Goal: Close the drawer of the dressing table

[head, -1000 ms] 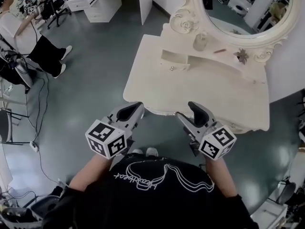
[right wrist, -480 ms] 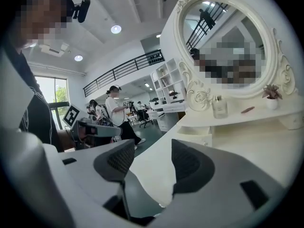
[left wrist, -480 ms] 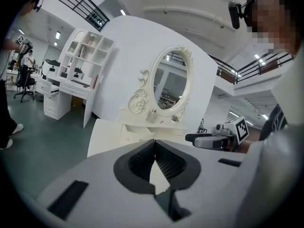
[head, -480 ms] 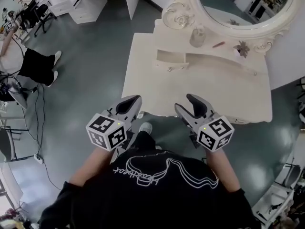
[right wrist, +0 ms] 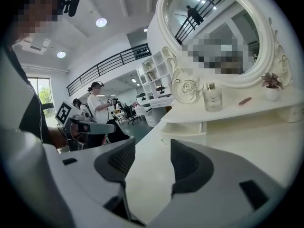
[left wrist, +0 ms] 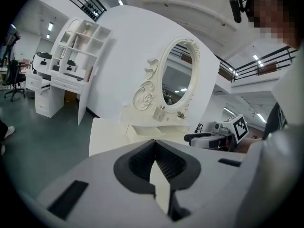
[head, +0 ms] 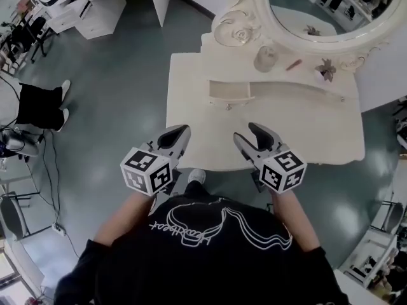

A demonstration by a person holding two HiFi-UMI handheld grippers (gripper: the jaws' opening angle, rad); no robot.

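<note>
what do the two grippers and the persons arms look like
The left tongs and right tongs are light grey moulded shells with black ribbed pads inside the jaws. Each carries a white cube with black square markers. The person wears a black short-sleeved T-shirt with white line art. The right tongs' jaws have just been closing slightly, with nothing between them.

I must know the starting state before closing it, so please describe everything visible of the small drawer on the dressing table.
The drawer is small, shallow and cream-white, looking like painted wood. It stands pulled out, level, from the raised shelf below the mirror, at that shelf's left end in the head view, above the tabletop. Its front carries one knob. The inside looks empty. Nothing but its slot touches it.
</note>
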